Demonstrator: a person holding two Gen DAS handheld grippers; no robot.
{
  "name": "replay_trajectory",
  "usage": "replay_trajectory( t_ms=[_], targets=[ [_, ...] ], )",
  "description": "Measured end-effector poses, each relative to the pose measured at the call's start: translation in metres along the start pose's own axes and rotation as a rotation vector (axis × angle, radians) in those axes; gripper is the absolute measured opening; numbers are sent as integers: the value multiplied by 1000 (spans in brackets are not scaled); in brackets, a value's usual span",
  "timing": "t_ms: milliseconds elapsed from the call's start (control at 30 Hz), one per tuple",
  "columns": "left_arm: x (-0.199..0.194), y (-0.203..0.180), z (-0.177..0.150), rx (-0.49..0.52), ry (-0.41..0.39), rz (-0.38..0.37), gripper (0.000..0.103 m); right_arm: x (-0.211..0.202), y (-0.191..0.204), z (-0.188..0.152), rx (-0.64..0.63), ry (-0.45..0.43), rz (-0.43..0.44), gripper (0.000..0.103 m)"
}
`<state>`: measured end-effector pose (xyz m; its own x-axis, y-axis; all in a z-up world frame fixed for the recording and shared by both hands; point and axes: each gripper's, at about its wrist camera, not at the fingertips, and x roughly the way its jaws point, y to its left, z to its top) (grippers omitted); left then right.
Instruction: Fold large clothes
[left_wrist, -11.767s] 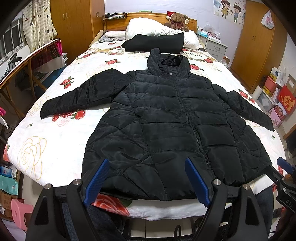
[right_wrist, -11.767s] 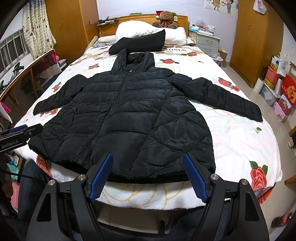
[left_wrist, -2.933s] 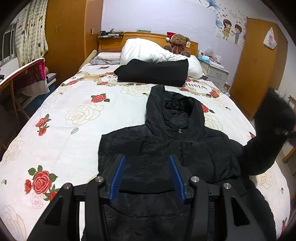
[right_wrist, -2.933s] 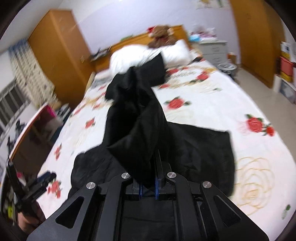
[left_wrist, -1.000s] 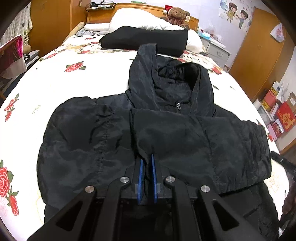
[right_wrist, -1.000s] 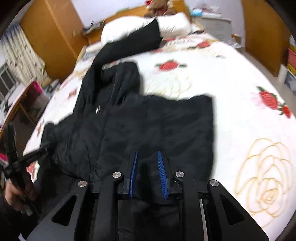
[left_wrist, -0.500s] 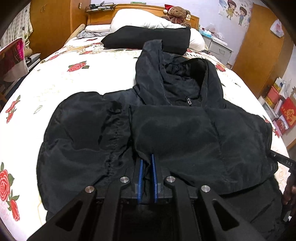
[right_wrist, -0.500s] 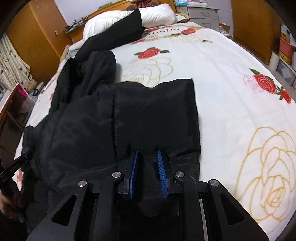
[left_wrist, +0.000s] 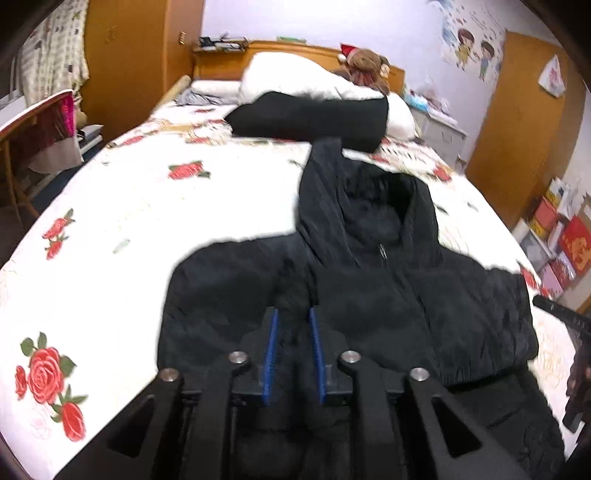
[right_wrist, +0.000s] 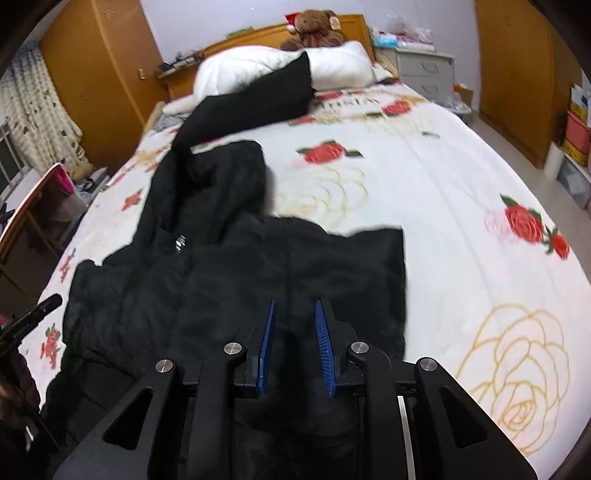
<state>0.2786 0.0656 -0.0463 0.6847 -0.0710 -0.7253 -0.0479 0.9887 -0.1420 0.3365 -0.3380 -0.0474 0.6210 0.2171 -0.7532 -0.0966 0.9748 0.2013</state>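
A black hooded puffer jacket (left_wrist: 388, 295) lies face up on the rose-printed bedsheet (left_wrist: 147, 206), with both sleeves folded in across the chest and the hood (left_wrist: 376, 210) pointing at the pillows. My left gripper (left_wrist: 293, 312) hovers over the folded left sleeve; its jaws are opening and the blue pads press on nothing. In the right wrist view the jacket (right_wrist: 221, 295) fills the lower left. My right gripper (right_wrist: 295, 302) stands open a little above the folded right sleeve, with no fabric pinched between its pads.
A folded black garment (left_wrist: 310, 118) rests against white pillows (left_wrist: 295, 74), with a teddy bear (left_wrist: 365, 66) behind. A wooden desk (left_wrist: 37, 122) stands left of the bed. A wardrobe (left_wrist: 524, 122) and boxes (left_wrist: 561, 236) stand on the right. Bare sheet (right_wrist: 461, 206) lies right of the jacket.
My left gripper's pads, shut on the sleeve fabric before, have parted and let it go, and the gripper has drawn back and up. The right gripper has pulled back slightly, still open.
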Motion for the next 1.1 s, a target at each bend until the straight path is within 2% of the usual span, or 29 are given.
replay_trajectory(
  t_ms=[133,200,300,433,567,667,767,867,933,1000,1100],
  targets=[
    [17,-5,15,-25,7,-25,24,22,10,5,-19,20,-15,23],
    [33,-22,15,22,11,-29,24,40,11,3,-20,52,-22,23],
    [68,-37,5,86,70,-2,24,65,12,-3,-27,95,-41,24],
    [99,-30,-9,57,101,-19,27,84,11,-7,-36,122,-56,24],
    [89,-33,-4,62,106,6,27,74,17,-1,-48,119,-76,24],
    [53,-29,-2,46,47,-23,27,37,27,0,-24,55,-3,24],
    [29,-29,-11,46,16,-55,27,20,51,-8,-76,35,51,26],
    [44,-28,-24,71,67,-4,27,39,75,-22,-141,112,65,27],
    [62,-18,-29,14,128,-14,27,62,81,-30,-155,168,21,27],
    [69,-12,-30,-16,138,-29,27,70,82,-33,-149,163,21,27],
    [69,-16,-29,8,139,-16,27,71,80,-31,-139,165,27,28]
  ],
)
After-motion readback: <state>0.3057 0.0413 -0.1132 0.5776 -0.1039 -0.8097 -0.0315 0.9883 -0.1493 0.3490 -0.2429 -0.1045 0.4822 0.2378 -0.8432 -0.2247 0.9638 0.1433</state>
